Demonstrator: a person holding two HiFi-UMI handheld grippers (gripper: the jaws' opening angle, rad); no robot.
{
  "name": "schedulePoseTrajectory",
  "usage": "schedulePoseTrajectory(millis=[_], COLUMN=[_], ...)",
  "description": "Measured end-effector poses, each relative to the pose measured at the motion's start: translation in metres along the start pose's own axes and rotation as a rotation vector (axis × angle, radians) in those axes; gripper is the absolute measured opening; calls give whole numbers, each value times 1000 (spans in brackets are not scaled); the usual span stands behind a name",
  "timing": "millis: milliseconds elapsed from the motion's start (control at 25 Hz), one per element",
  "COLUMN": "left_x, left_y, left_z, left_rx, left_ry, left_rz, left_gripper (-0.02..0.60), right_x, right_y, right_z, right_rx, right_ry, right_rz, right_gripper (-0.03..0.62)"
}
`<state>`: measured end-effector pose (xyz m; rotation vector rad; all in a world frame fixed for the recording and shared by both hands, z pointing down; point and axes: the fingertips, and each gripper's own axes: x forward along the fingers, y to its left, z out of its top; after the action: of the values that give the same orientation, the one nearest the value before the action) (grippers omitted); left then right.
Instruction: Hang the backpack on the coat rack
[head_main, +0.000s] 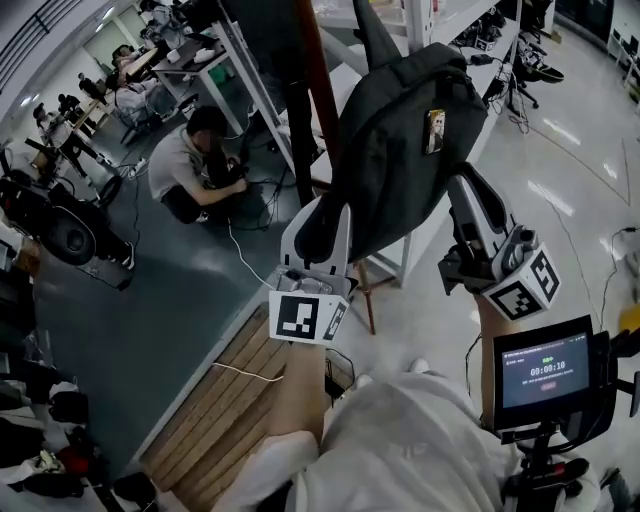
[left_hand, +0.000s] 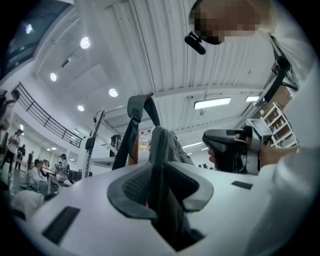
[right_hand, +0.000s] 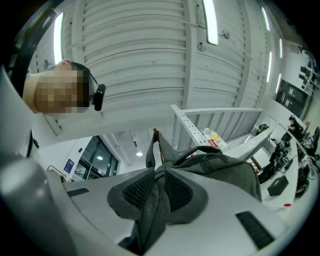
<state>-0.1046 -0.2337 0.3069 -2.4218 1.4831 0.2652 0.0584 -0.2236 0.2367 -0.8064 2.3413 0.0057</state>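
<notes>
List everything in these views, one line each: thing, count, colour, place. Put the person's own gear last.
backpack: one, dark grey, held up at centre of the head view.
coat rack: one, reddish-brown pole, just left of the backpack.
crouching person: one, light top, on the floor at upper left.
wooden boards: one platform, pale brown, lower left.
screen: one, black with a lit display, lower right.
left gripper: one, white with dark pads, jaws shut on backpack fabric at its lower end.
right gripper: one, white with dark pads, jaws shut on backpack fabric at its right side.
</notes>
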Motion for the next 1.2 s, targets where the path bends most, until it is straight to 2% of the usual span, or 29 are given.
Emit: schedulePoseTrajectory(millis=[240, 480, 640, 920, 1200], left_x=[-28, -53, -69, -80, -78], left_y=[-15, -2, 0, -9, -17], left_z=[-5, -9, -3, 11, 4], left_rx=[-169, -231, -301, -261, -253], left_ry=[-32, 1, -22, -12, 2], left_rz=[-34, 17, 37, 32, 35], left_gripper=[89, 89, 88, 89, 87], right_x=[-35, -46, -47, -42, -39], right_y=[0, 5, 7, 17, 13], right_z=[-22, -52, -51, -45, -50], right_rx=[76, 197, 222, 188, 222], right_ry=[33, 84, 79, 75, 58], right_rz=[-32, -31, -24, -11, -6], right_gripper=[69, 69, 69, 67, 67])
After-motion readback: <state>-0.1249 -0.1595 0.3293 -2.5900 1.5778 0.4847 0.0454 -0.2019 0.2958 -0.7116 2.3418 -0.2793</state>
